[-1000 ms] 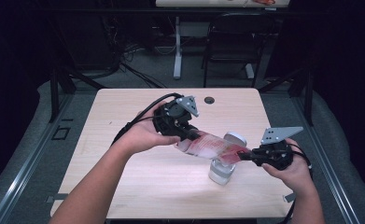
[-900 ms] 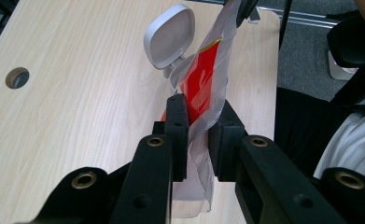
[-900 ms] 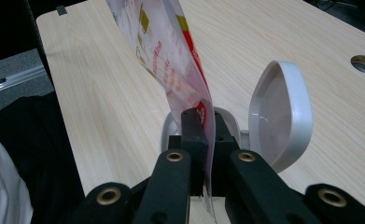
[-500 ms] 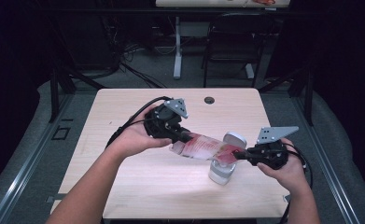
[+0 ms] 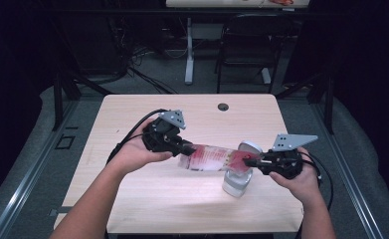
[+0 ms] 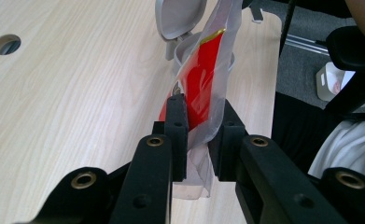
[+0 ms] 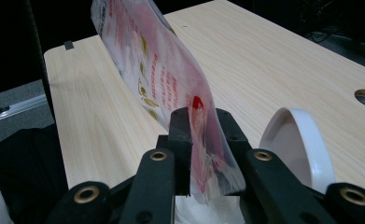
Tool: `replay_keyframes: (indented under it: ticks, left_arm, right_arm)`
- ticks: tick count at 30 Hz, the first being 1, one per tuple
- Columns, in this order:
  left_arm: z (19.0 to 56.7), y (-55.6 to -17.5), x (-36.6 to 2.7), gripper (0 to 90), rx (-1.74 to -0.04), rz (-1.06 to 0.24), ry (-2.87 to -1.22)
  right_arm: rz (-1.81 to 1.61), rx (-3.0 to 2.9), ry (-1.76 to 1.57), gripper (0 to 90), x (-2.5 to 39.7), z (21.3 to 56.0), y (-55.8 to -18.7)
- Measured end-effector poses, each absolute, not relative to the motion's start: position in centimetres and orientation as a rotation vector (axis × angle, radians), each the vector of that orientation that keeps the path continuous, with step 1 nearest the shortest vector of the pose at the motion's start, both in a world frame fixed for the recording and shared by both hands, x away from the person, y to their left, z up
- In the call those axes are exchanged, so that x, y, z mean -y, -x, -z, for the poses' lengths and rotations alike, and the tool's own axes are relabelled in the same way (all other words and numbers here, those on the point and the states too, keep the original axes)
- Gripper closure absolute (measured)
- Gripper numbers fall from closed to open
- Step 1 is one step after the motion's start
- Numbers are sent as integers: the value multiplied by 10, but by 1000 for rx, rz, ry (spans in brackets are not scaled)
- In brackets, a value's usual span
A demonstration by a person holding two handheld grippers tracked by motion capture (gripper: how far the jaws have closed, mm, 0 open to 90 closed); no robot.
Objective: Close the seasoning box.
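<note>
A crinkly translucent red-and-white plastic pouch (image 5: pixel 212 158) hangs stretched above the pale wood-grain counter (image 5: pixel 132 199), each end pinched between closed fingers: left gripper (image 5: pixel 182 147), right gripper (image 5: pixel 254 162). Beneath it stands a small white flip-lid bin (image 5: pixel 238 181) (round lid open).

We see a red-and-clear plastic packet (image 5: pixel 213 158), stretched level, one end above our open-lidded white bin (image 5: pixel 237 181).
</note>
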State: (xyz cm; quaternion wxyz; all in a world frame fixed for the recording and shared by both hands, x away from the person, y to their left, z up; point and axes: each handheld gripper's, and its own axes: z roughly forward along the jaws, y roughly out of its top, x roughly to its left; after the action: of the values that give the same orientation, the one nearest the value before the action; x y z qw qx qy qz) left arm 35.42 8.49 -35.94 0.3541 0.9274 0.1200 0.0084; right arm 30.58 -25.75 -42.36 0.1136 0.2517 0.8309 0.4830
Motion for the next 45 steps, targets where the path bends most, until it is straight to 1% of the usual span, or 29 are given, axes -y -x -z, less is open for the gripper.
replay_keyframes:
  ticks: [13, 23, 29, 33, 42, 45]
  left_arm:
    - [372, -353, -101, 797, -333, -6, -2349]
    - [384, -353, -116, 792, -364, 4, -2315]
    - [393, -354, -123, 785, -379, 11, -2313]
    - [399, -354, -125, 781, -393, 12, -2307]
    - [411, -356, -129, 774, -420, 30, -2303]
    - [412, -356, -129, 769, -421, 33, -2311]
  right_arm:
    - [-1455, -2427, -745, 784, 257, 426, -308]
    - [-1420, -2464, -724, 752, 246, 427, -311]
    - [-1454, -2426, -762, 762, 249, 434, -311]
    - [-1528, -2388, -791, 769, 254, 444, -309]
    - [-1528, -2396, -808, 797, 254, 455, -311]
    - [-1512, -2407, -814, 782, 252, 456, -312]
